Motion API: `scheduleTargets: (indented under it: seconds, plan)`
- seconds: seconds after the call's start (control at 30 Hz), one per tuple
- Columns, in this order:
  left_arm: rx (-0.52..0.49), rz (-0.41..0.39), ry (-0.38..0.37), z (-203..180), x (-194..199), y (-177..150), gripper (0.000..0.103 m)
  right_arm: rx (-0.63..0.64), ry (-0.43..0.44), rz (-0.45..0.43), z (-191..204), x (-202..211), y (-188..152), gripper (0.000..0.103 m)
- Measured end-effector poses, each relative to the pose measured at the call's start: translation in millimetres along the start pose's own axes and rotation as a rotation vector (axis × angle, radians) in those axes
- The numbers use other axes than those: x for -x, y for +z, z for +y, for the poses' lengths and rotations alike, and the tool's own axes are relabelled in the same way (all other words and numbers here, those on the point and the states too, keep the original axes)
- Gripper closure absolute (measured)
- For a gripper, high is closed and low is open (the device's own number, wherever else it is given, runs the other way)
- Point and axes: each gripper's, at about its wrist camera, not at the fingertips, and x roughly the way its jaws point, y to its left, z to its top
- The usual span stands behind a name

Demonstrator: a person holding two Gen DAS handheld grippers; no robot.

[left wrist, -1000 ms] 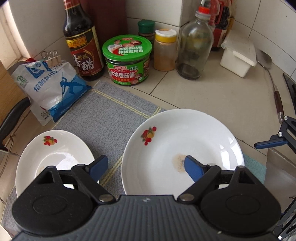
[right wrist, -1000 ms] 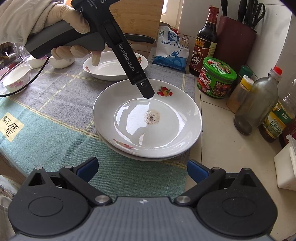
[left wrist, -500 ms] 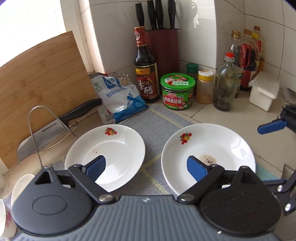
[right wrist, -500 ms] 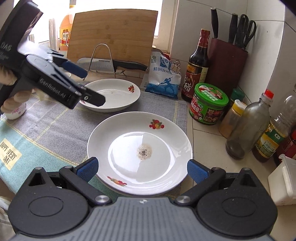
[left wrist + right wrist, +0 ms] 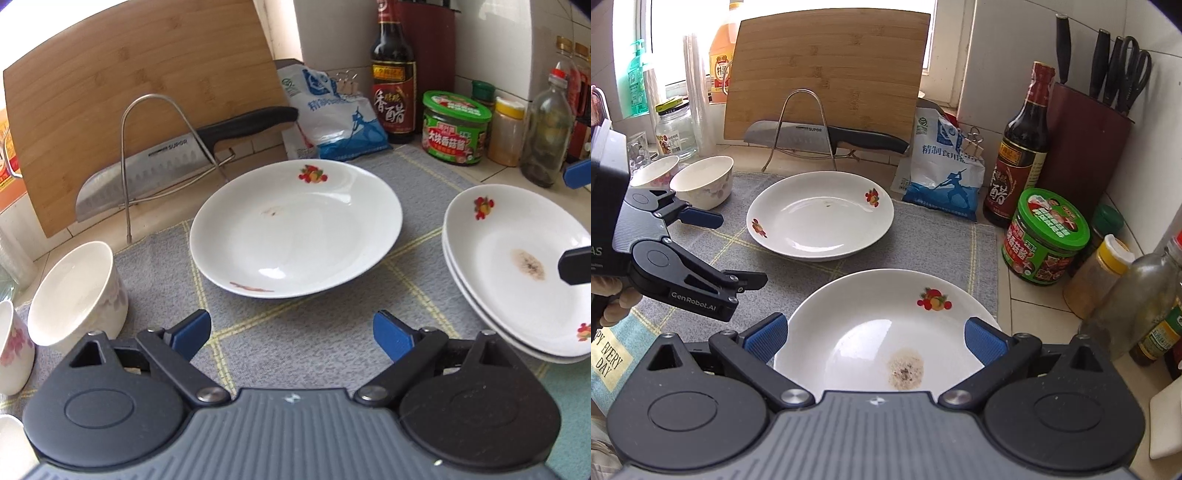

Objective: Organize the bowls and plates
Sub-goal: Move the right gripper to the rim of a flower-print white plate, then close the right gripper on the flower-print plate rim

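A single white plate (image 5: 295, 229) with a fruit print lies on the grey mat, just ahead of my open, empty left gripper (image 5: 291, 332); it also shows in the right wrist view (image 5: 820, 218). A stack of two like plates (image 5: 517, 269), the top one stained, sits to its right, and under my open, empty right gripper (image 5: 875, 336) in the right wrist view (image 5: 886, 332). White bowls (image 5: 74, 291) stand at the left; they also show in the right wrist view (image 5: 701, 181). The left gripper shows in the right wrist view (image 5: 735, 251), open, left of the stack.
A cutting board (image 5: 827, 70) and a knife (image 5: 827, 138) on a wire rack stand behind the mat. A salt bag (image 5: 942, 177), vinegar bottle (image 5: 1023, 147), green-lidded jar (image 5: 1045, 236), spice bottles and a knife block (image 5: 1089, 136) line the right wall.
My left gripper has swung left, from over the stacked plates to facing the single plate and the bowls. My right gripper has moved in over the stack.
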Motion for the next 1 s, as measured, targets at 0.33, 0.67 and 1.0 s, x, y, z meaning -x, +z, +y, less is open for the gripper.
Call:
scheduleTargets:
  seconds: [0.33, 0.67, 1.0]
  plan:
    - [0.068, 0.003, -0.032, 18, -27, -3, 0.008, 0.046, 0.059, 0.071, 6, -47, 37, 0.0]
    - [0.119, -0.005, -0.096, 27, -44, 2, 0.0, 0.036, 0.1, 0.128, 1, -86, 62, 0.0]
    - [0.132, -0.026, -0.086, 27, -48, 3, 0.0, 0.069, 0.17, 0.203, -14, -124, 87, 0.0]
